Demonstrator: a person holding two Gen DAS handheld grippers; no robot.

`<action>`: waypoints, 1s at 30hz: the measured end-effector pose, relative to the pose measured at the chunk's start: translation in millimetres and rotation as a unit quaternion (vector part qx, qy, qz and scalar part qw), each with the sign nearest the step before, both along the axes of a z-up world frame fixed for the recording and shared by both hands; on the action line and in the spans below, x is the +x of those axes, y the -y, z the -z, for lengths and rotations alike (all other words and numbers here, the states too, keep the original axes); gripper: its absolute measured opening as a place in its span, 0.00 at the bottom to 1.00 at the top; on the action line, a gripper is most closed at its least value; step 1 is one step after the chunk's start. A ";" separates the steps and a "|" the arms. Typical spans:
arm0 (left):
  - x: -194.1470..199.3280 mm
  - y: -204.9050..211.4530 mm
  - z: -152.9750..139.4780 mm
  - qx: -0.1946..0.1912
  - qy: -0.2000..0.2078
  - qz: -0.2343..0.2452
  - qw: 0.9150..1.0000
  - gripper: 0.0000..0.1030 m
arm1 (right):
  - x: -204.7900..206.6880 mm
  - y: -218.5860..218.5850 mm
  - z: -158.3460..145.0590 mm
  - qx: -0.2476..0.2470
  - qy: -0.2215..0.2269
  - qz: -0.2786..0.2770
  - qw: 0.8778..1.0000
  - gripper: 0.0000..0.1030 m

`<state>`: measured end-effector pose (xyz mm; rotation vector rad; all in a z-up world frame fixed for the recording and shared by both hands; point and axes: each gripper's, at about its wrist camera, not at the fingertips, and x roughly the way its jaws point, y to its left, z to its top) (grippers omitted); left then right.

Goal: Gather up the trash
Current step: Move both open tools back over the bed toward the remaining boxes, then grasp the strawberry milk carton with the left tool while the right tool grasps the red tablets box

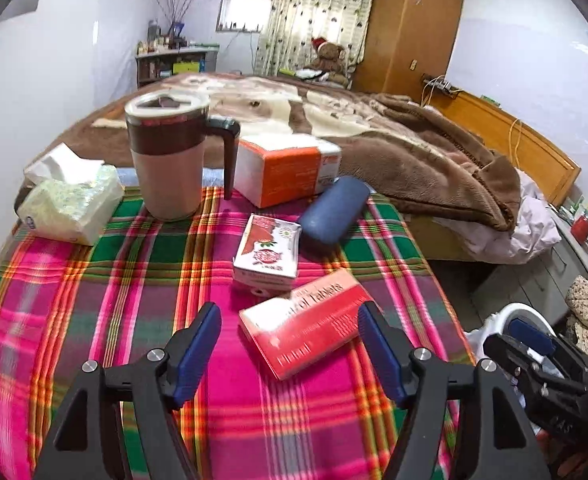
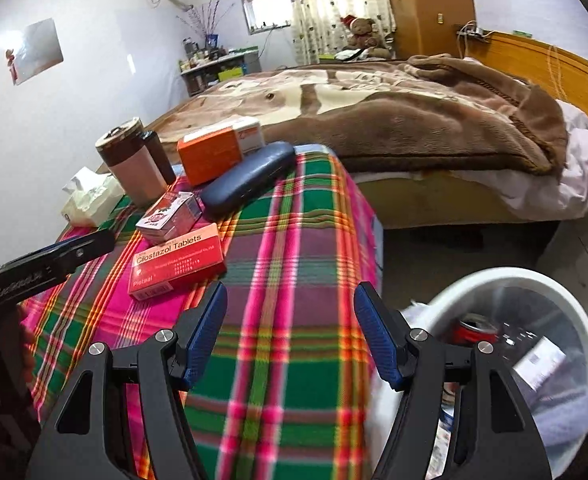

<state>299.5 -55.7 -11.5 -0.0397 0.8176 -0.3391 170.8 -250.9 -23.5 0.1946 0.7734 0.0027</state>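
Note:
A red tablets box [image 1: 310, 320] [image 2: 177, 260] lies flat on the plaid tablecloth [image 1: 93, 300]. My left gripper [image 1: 289, 316] hangs open just short of it, its blue pads [image 1: 197, 344] wider apart than the box's near end and not touching it. Behind the box stands a small red-and-white carton [image 1: 267, 252] [image 2: 169, 212]. My right gripper [image 2: 290, 294] is open and empty over the cloth near the table's right edge. A white bin [image 2: 494, 280] stands below that edge, with a red can [image 2: 474, 330] and a white box [image 2: 538, 364] inside.
Further back on the table are a blue glasses case [image 1: 334, 210], an orange-and-white box [image 1: 289, 168], a lidded mug [image 1: 169, 152] and a tissue pack [image 1: 69, 204]. A bed with a brown blanket [image 1: 414, 148] lies beyond the table.

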 end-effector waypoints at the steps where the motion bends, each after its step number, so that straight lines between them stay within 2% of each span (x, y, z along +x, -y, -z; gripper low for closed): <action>1: 7.3 0.7 3.0 0.001 -0.003 0.003 1.000 0.68 | 4.3 -1.8 1.4 0.000 -0.002 -0.003 1.000 0.65; 8: 57.6 7.5 24.5 0.009 -0.024 0.005 1.000 0.68 | 31.6 -11.9 9.0 -0.005 -0.008 -0.022 1.000 0.65; 16: 97.3 17.8 46.1 0.023 -0.050 0.024 0.998 0.68 | 58.2 -16.2 18.0 0.004 -0.022 -0.028 0.999 0.65; 19: 106.1 14.1 52.9 0.015 -0.061 0.024 0.998 0.67 | 66.2 -19.0 21.5 0.006 -0.029 -0.031 0.999 0.65; 21: 108.8 6.4 55.4 -0.001 -0.067 0.021 0.998 0.55 | 71.5 -20.8 23.6 0.011 -0.034 -0.035 0.999 0.65; 30: 99.8 -35.9 55.5 -0.002 -0.060 -0.004 0.998 0.55 | 89.2 -43.8 25.0 0.029 -0.042 -0.055 0.997 0.65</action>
